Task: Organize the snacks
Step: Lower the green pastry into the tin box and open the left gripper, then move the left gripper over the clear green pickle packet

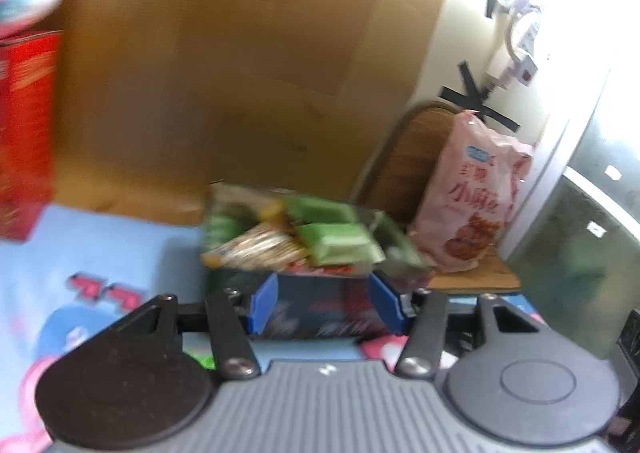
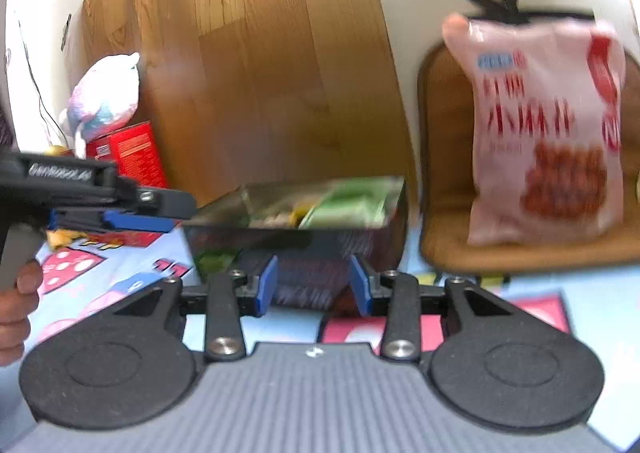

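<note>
Snack box ahead of both my tongs

My left tongs (image 1: 323, 303) and right tongs (image 2: 314, 283) stand spread, pinching nothing; the snack box (image 2: 304, 229) sits just beyond their tips, pink bag (image 2: 548, 133) farther right.

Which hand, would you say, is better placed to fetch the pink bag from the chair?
Probably right: the pink bag stands right of the box; the left gripper is at its left.

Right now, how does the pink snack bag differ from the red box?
The pink snack bag is soft and crinkled, propped on a chair cushion; the red box is rigid, standing by the wooden board with a plush toy on top. Both stand upright, outside the snack tray.
</note>
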Motion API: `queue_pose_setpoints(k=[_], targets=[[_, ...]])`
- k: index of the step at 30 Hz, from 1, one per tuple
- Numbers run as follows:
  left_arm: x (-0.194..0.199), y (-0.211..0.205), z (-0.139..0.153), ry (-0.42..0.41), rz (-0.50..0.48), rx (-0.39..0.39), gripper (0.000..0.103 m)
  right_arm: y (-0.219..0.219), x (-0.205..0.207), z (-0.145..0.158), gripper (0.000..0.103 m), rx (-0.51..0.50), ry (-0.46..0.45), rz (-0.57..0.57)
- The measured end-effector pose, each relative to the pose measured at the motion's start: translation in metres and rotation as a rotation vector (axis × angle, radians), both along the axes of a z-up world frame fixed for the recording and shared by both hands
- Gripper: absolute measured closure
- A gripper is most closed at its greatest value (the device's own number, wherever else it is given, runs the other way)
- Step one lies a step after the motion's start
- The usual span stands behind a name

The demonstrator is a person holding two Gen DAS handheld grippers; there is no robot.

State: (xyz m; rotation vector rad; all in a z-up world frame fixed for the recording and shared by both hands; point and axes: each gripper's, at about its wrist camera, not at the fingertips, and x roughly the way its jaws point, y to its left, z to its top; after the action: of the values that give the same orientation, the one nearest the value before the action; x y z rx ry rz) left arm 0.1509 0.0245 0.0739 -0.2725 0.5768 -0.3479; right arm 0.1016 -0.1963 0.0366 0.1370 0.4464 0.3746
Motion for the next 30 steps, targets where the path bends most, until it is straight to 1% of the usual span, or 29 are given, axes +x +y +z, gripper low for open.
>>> queue_pose_setpoints(k=[3, 6, 9, 12, 13, 15, 18, 20, 21, 22, 25, 27, 30], targets=[[-0.025, 0.018, -0.014, 0.019, 0.067, 0.003, 0.052, 0.003, -0.012, -0.009, 0.060, 0.040, 0.056, 0.009], [-0.048, 0.028, -0.029, 0.024, 0.120, 0.040, 0.052, 0.010, -0.019, -0.017, 0.060, 0.064, 0.104, 0.029], [-0.063, 0.033, -0.043, 0.041, 0.140, 0.048, 0.052, 0.014, -0.033, -0.024, 0.060, 0.040, 0.123, 0.008], [-0.076, 0.036, -0.056, 0.072, 0.127, 0.038, 0.052, 0.019, -0.042, -0.026, 0.060, -0.033, 0.117, -0.024], [-0.079, 0.035, -0.059, 0.076, 0.116, 0.037, 0.052, 0.018, -0.044, -0.027, 0.060, -0.039, 0.119, -0.031], [-0.087, 0.029, -0.062, 0.063, 0.097, 0.044, 0.052, 0.017, -0.047, -0.029, 0.060, -0.035, 0.124, -0.053], [-0.095, 0.024, -0.068, 0.019, 0.078, 0.060, 0.052, 0.015, -0.052, -0.035, 0.060, -0.038, 0.138, -0.104], [-0.095, 0.023, -0.074, 0.019, 0.069, 0.072, 0.052, 0.011, -0.055, -0.036, 0.060, -0.018, 0.142, -0.125], [-0.094, 0.023, -0.074, 0.031, 0.063, 0.068, 0.052, 0.009, -0.056, -0.036, 0.060, -0.008, 0.137, -0.137], [-0.094, 0.025, -0.074, 0.023, 0.057, 0.054, 0.052, 0.007, -0.058, -0.037, 0.060, 0.003, 0.138, -0.148], [-0.096, 0.027, -0.074, 0.023, 0.061, 0.043, 0.052, 0.001, -0.063, -0.037, 0.060, 0.040, 0.132, -0.186], [-0.096, 0.026, -0.074, 0.021, 0.061, 0.047, 0.052, -0.003, -0.070, -0.039, 0.060, 0.062, 0.138, -0.206], [-0.098, 0.024, -0.074, 0.004, 0.062, 0.066, 0.052, -0.003, -0.084, -0.039, 0.060, 0.063, 0.138, -0.213]])
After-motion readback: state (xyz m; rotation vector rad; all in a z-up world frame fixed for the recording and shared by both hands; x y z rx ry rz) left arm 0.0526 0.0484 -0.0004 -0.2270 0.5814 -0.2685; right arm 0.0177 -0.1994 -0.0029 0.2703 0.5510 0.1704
